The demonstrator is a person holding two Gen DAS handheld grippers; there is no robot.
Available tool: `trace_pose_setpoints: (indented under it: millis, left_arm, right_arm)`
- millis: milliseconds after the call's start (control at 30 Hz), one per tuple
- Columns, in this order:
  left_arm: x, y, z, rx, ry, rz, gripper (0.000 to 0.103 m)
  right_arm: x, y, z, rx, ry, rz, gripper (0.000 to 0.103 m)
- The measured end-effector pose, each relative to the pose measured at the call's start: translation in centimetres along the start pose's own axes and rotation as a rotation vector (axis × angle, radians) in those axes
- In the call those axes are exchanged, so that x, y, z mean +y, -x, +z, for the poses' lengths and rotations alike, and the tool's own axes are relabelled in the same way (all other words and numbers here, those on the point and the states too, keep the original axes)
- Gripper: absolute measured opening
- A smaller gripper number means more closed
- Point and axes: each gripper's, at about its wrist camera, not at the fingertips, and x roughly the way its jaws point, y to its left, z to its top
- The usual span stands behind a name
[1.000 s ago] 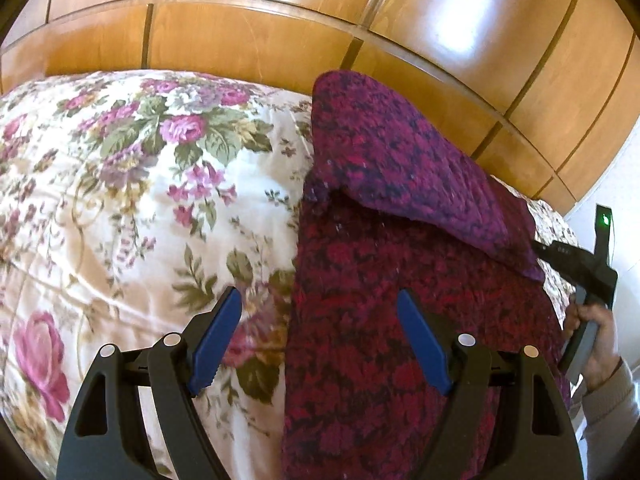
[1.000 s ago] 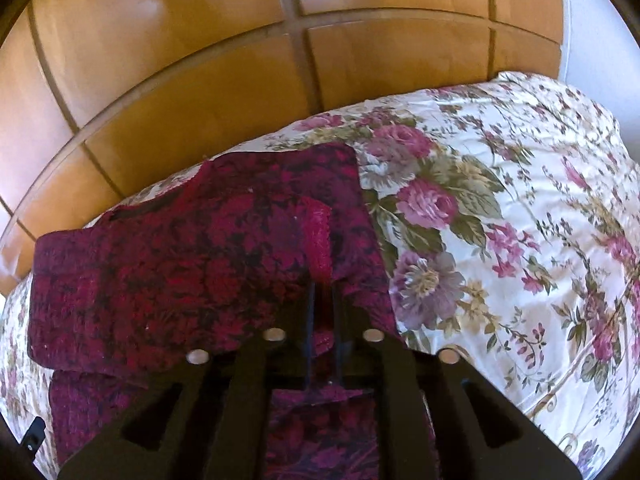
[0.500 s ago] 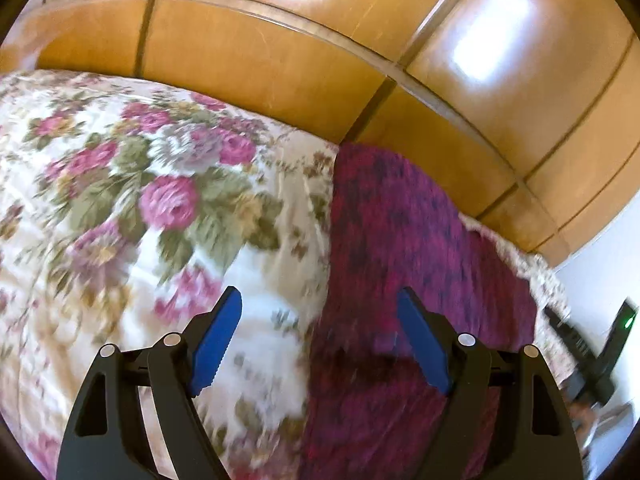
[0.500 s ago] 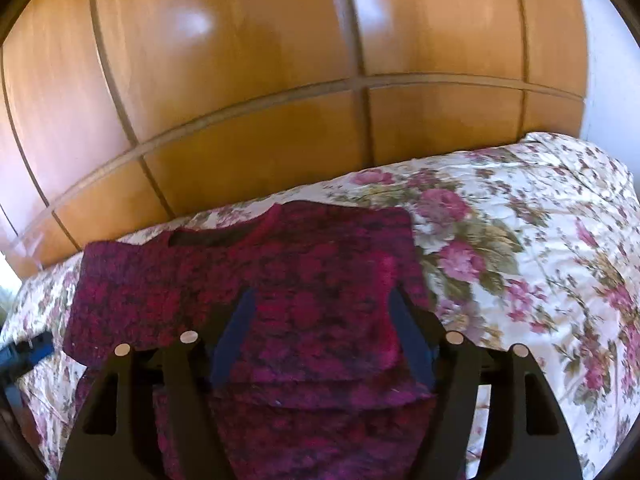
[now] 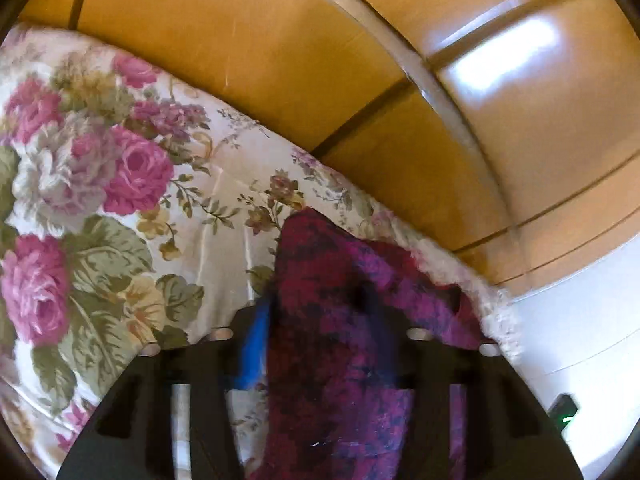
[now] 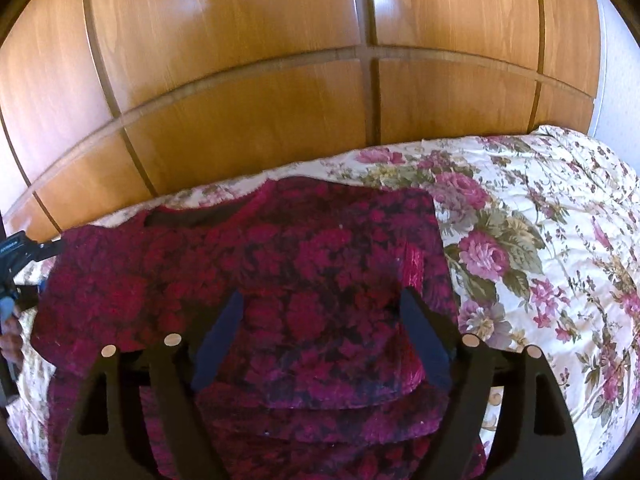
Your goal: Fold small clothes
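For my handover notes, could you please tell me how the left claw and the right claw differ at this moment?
The left claw is closing with a bunched edge of the crimson sweater between its jaws, while the right claw is opening wide with nothing gripped, the sweater lying flat below it. Both point down over the same sweater on the floral bedspread.
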Motion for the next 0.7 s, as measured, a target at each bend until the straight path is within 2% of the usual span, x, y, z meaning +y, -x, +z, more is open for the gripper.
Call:
trace_pose_setpoints:
  millis: [33,100,167,233,300,400,433,533,700]
  left_arm:
    - [-0.8,0.0,-0.7,-0.027,-0.058,0.067,0.041]
    - [-1.3,-0.8,-1.9,-0.042,-0.137,0.164,0.040]
    - [-0.7,-1.7,-2.6,-0.052,-0.132,0.183,0.046]
    - [-0.6,-1.8,-2.7,-0.070,-0.135,0.206,0.049]
    - [-1.8,-1.5,-2.8,-0.095,-0.177,0.266,0.051]
    - [-4.1,0.4,-3.7,-0.184,-0.261,0.348,0.051]
    - [-4.9,1.5,-4.2,-0.223,-0.289,0.358,0.051]
    - [-6.5,3.7,-5.7,-0.271,-0.362,0.319,0.056]
    - [-8.3,4.3,-8.3,-0.265,-0.454,0.273,0.056]
  right_arm:
    - [-0.1,-0.7,-0.6,0.025,0.000,-0.015,0.093]
    - [-0.9,-1.9,-1.8,0.053,-0.051,0.025,0.095]
    - [-1.4,-2.1,-1.7,0.054,-0.075,0.048,0.096]
    - [-1.2,-2.4,-1.5,0.058,-0.063,0.030,0.100]
    - [-1.1,-2.4,-1.5,0.059,-0.055,0.019,0.100]
    - [-1.2,-2.4,-1.6,0.053,-0.058,0.021,0.100]
    - [-1.1,-2.3,-1.6,0.052,-0.056,0.019,0.100]
    - [-1.1,-2.3,-1.6,0.052,-0.056,0.020,0.100]
    - [-1.1,-2.3,-1.5,0.051,-0.056,0.020,0.100]
